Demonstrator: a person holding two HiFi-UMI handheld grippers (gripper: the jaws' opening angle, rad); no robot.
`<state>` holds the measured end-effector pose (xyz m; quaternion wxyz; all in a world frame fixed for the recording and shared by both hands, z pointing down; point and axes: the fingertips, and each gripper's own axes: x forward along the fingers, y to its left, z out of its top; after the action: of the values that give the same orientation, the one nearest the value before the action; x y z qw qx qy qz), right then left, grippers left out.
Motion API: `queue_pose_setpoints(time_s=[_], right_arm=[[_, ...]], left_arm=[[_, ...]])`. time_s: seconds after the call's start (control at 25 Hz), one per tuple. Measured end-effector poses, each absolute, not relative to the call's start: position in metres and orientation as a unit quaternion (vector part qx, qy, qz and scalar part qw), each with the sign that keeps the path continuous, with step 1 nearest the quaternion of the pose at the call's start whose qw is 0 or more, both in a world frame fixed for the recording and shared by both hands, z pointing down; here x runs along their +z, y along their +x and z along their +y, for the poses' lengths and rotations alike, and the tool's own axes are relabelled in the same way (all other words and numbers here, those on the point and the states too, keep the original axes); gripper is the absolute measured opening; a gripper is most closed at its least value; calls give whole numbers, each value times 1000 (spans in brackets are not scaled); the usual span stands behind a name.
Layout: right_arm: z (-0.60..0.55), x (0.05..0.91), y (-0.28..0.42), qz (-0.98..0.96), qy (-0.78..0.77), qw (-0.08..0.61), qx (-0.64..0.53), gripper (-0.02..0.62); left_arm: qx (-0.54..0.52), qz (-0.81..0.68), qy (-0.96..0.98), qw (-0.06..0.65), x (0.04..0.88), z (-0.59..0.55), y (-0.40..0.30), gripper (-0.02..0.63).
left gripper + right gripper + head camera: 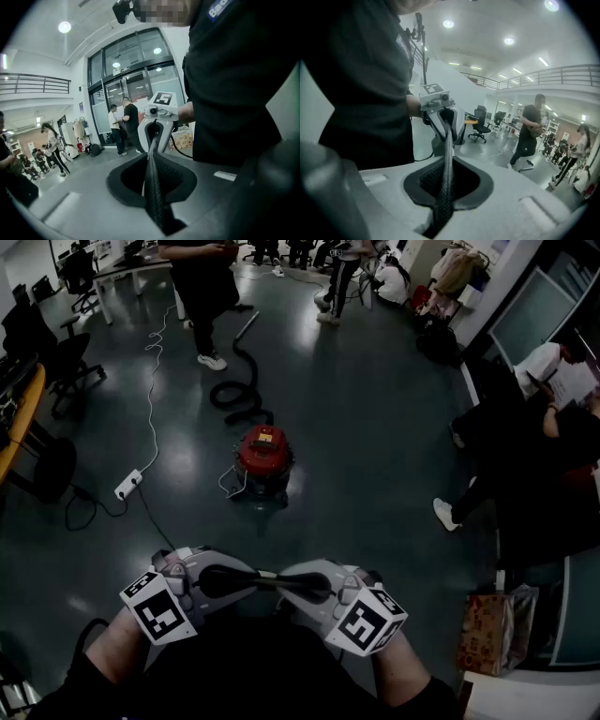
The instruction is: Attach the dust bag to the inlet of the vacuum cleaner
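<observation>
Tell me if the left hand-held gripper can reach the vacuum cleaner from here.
Probably not yet. The left hand-held gripper sits close to the person, tip to tip with the right hand-held gripper, while the vacuum cleaner stands ahead across the floor; walking closer looks unobstructed.

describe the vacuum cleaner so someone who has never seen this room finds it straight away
Look at the middle of the dark glossy floor. The vacuum cleaner is a squat drum standing there, a black hose curling away beyond it. It is the only red thing nearby; the white power strip to its left is flat and small.
</observation>
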<state>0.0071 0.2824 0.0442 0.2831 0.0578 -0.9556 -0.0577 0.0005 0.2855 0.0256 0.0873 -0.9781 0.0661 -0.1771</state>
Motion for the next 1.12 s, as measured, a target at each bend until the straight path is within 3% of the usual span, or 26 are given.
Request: queue_pose_setpoints(time_s=[1.12], right_arm=[[218,97,63,-960,37,273,-48,29]], left_arm=[[-196,131,-971,42,71,219,54,38]])
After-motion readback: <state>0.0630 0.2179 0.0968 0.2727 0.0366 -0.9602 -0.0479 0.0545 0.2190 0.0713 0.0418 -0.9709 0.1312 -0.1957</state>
